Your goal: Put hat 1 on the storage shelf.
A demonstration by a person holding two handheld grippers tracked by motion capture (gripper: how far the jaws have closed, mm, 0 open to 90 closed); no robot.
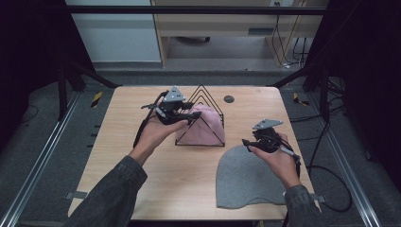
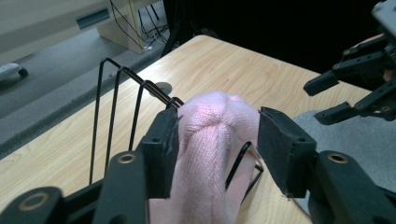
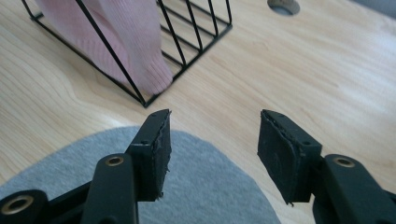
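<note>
Pink hat [image 2: 210,140] between spread left gripper [image 2: 217,140] fingers [image 2: 161,144], touching 1; right gripper [image 3: 212,149] fingers spread, empty.

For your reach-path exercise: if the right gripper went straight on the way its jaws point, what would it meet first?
Probably the grey hat lying just below the open jaws of the right gripper; if it passed over that, then bare table. Depth is hard to judge.

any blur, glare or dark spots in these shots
High view: dim, black at both sides, pink hat soft but readable. Left gripper view: near jaws slightly blurred, background dark. Right gripper view: evenly lit, soft sheen on the table, grey hat clear.
</note>
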